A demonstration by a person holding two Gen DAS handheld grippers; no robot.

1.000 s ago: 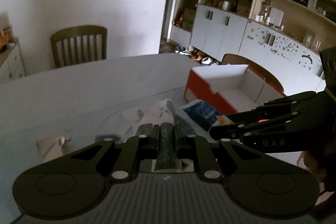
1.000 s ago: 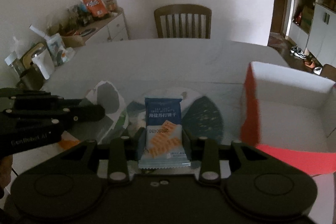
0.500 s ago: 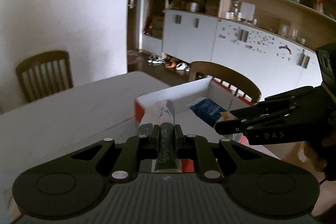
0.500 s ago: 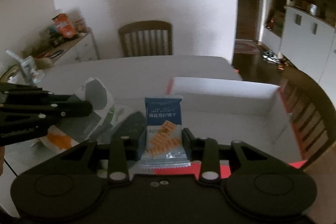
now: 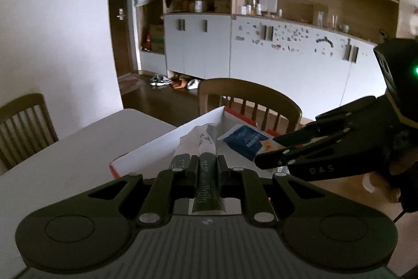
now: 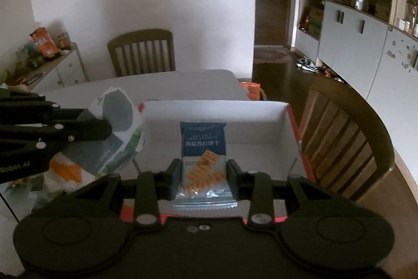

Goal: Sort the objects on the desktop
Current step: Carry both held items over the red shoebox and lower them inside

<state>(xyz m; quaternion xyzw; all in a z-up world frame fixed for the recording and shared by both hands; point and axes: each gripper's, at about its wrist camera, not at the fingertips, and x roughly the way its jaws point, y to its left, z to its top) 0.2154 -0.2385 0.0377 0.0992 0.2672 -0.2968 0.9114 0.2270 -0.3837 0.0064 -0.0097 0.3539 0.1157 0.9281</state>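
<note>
My left gripper (image 5: 206,161) is shut on a grey-green and white packet (image 5: 202,148) marked "Health", held above the near wall of a red-and-white open box (image 5: 167,145). My right gripper (image 6: 204,166) is shut on a blue cracker packet (image 6: 203,145) and holds it over the white inside of the same box (image 6: 261,132). The cracker packet also shows in the left wrist view (image 5: 244,141), and the left gripper's packet shows at the left of the right wrist view (image 6: 117,127). The two grippers are side by side.
The box stands at the edge of a white table (image 5: 78,145). A wooden chair (image 6: 347,137) stands just behind the box; another chair (image 6: 142,51) is at the table's far side. A torn wrapper (image 6: 65,169) lies on the table left of the box.
Both grippers have swung to the right, from over the table's middle to over the open box, each still holding its packet.
</note>
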